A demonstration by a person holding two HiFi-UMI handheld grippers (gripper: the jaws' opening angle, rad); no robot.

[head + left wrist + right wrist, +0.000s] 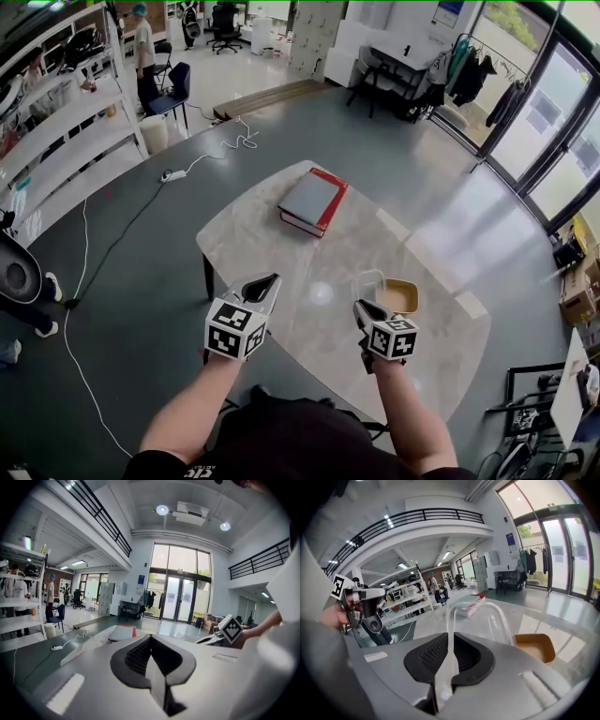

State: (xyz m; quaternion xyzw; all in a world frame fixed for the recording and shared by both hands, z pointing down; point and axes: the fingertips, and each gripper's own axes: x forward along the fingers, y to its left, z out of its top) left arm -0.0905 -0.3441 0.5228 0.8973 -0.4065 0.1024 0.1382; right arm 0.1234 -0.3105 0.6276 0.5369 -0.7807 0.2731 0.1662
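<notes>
My right gripper [449,641] is shut on the rim of a clear plastic lid [480,618], which it holds upright on its edge. In the head view the lid [369,280] stands just left of a brown paper tray [398,296] on the marble table [441,347], with the right gripper [362,308] at its near end. The tray [536,647] looks empty. My left gripper [266,283] hovers over the table's near left part. Its jaws [150,643] are shut with nothing between them.
A grey book with a red cover [313,202] lies at the table's far side, ahead of the left gripper [123,633]. A white cable with a power strip [174,174] runs across the dark floor on the left, by white shelves [66,131].
</notes>
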